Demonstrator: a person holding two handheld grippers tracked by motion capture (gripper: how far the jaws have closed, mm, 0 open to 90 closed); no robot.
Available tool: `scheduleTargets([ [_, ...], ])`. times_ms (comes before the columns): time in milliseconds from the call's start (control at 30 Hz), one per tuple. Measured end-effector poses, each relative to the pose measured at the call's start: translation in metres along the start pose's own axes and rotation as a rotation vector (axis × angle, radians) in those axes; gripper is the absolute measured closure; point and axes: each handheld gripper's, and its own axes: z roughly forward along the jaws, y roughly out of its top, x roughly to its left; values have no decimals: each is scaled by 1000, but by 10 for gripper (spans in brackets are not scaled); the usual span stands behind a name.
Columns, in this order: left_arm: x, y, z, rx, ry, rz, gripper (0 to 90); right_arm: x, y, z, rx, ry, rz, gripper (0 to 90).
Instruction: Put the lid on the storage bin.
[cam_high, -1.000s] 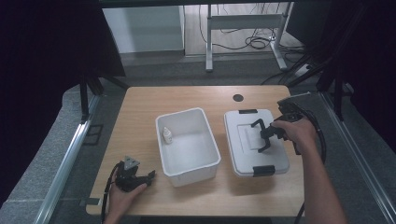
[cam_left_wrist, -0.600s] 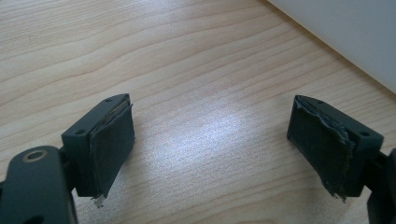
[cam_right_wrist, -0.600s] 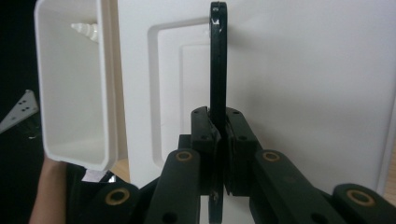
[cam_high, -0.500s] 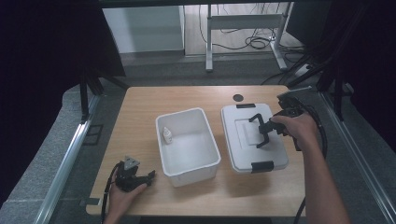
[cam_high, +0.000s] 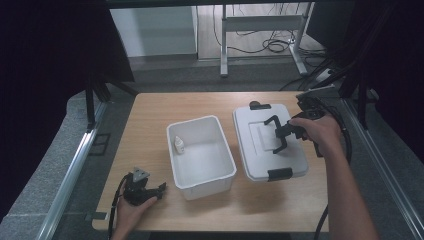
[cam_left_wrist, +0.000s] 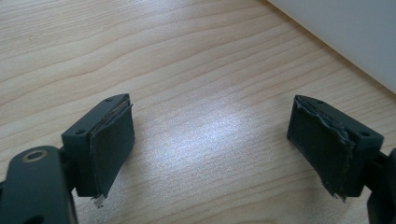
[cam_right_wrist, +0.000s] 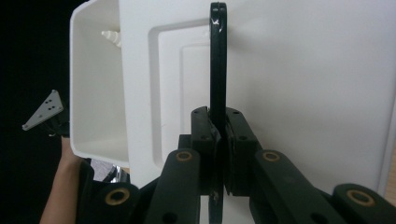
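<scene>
the right gripper (cam_high: 281, 135) is clenched on the black handle (cam_right_wrist: 217, 60) of the white lid (cam_high: 267, 142), which sits right of the open white tub (cam_high: 201, 155); a small white bottle (cam_high: 178, 145) stands inside the tub. the left gripper (cam_left_wrist: 212, 154) rests released on the wooden table (cam_high: 150, 120), just beside the tub's near-left corner; nothing lies between its pads (cam_left_wrist: 112, 151).

white lid (cam_high: 265, 142), black handle (cam_high: 276, 131) raised, black end clips; lies flat, just right of open white bin (cam_high: 201, 155).

Black gripper (cam_high: 280, 135), brass rivets, grey plate
</scene>
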Motion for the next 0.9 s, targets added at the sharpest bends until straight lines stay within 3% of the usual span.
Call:
scheduleTargets([
  [300,0,0,0,2,0,2,147,12,3,-3,-11,48,-17,846],
  [900,0,0,0,3,0,4,146,38,9,11,9,56,-57,846],
])
